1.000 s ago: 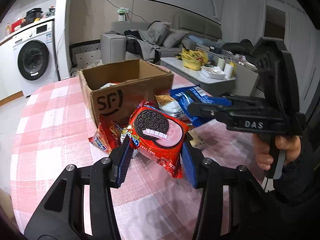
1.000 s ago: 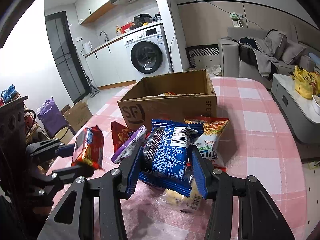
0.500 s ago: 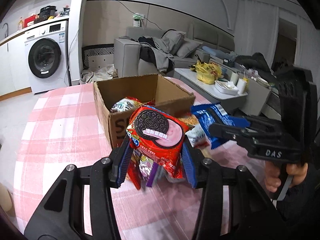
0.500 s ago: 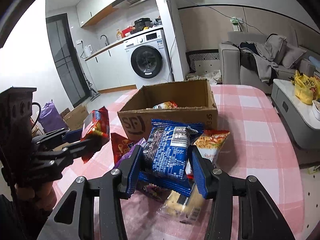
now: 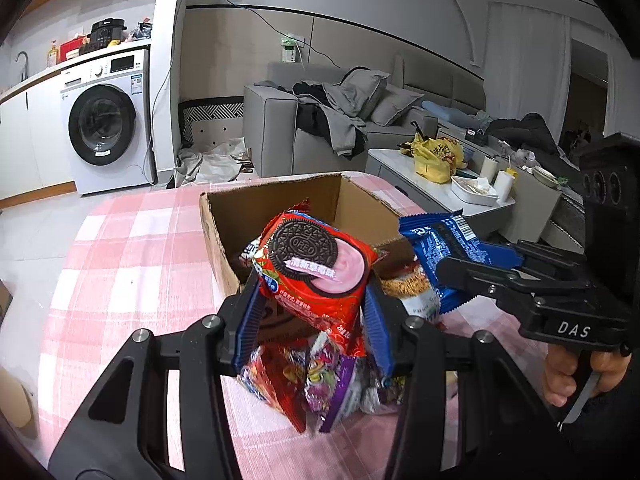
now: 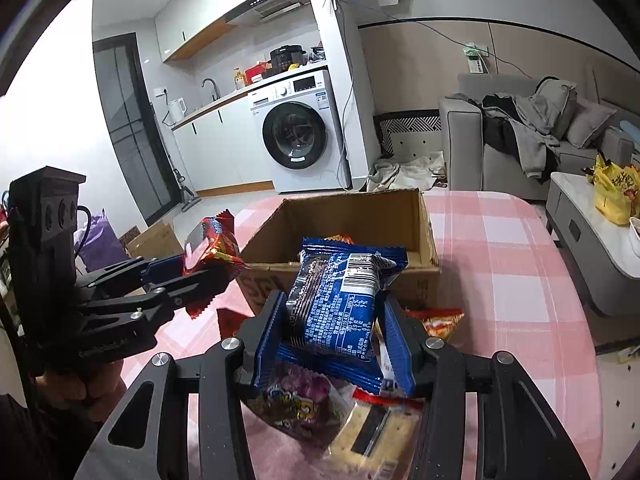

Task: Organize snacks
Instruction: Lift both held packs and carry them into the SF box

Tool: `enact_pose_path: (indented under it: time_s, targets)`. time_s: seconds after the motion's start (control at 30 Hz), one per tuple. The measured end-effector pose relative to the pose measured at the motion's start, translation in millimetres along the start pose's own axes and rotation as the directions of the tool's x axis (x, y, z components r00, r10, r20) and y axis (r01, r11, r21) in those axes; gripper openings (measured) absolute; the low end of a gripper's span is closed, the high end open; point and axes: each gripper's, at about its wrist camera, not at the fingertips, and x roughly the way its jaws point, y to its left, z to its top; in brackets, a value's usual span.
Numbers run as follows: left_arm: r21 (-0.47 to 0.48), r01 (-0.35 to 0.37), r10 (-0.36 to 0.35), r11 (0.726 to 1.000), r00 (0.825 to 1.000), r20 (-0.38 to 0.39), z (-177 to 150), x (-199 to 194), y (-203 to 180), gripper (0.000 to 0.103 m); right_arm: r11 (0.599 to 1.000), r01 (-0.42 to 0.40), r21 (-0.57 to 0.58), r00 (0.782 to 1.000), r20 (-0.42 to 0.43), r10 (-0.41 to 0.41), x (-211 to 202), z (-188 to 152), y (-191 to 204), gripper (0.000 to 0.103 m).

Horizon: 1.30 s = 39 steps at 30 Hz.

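On the pink-checked counter (image 5: 132, 240), an open cardboard box (image 5: 276, 200) holding a few packets. Just before its near wall, a loose heap of snack packets (image 5: 320, 376). Above the box's near edge, left tool (image 5: 312, 316) pinching a red Oreo packet (image 5: 316, 268). Beside it, right tool (image 6: 332, 332) clamped on a blue biscuit packet (image 6: 340, 300), likewise raised off the counter.
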Motion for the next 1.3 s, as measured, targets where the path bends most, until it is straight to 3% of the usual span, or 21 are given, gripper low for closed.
enact_pose_path:
  time_s: [0.63,0.87,1.3]
  targets:
    - [-0.07,-0.055,0.053,0.996,0.998,-0.042,44.2,82.6,44.5,0.044,0.997,0.024,0.078,1.0,0.011,-0.025,45.6,48.2,-5.7,0.048]
    - [-0.057,-0.066,0.062,0.996,0.996,-0.069,49.2,114.7,44.7,0.044,0.996,0.057,0.073,0.998,0.008,-0.058,66.8,65.7,-11.3,0.048]
    - [-0.063,-0.109,0.102,0.992,0.99,-0.1,43.5,157.5,53.7,0.044,0.992,0.026,0.125,0.998,-0.058,-0.019,108.5,66.1,-25.6,0.048]
